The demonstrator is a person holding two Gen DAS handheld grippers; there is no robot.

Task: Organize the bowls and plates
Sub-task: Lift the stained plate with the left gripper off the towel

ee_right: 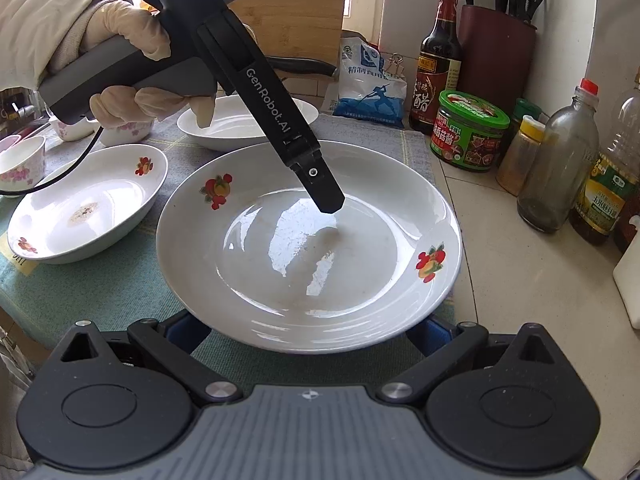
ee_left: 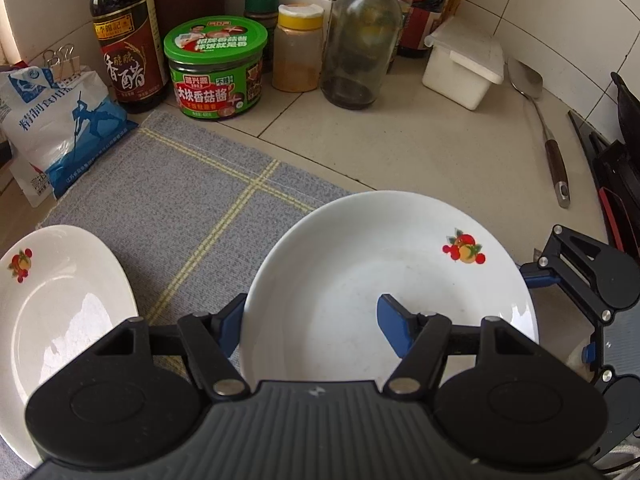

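At the far left of the left wrist view, an oval white dish point(ee_left: 60, 300) with a fruit decal is lying on the grey checked cloth point(ee_left: 180, 200), untouched. Just right of it the left gripper point(ee_left: 312, 320) is straddling the near rim of the big round fruit-decal plate point(ee_left: 380, 248), one blue pad outside the rim and the other inside the well; the fingers are standing partly apart, and I cannot tell whether they are actually biting on the rim or only bracketing it. In the right wrist view, a gloved hand point(ee_right: 132, 60) is gripping that tool's handle, and its inner finger is reaching down to the plate's sloped wall. The plate itself is sitting over the cloth's right end, beside the tiled counter.

Further right, the right gripper point(ee_right: 310, 334) is coming in low at the opposite rim; its fingertips are disappearing beneath the plate's edge, so whether they are clamped or loose I cannot tell.

The plate is looking like glazed ceramic: stiff, fairly heavy for its breadth, slick under rubber pads, and likely to chip or shatter if dropped on tile. The rim is probably the only sensible hold, one pad above and one below, taken on opposite sides so the weight is not levering out of a single grip.
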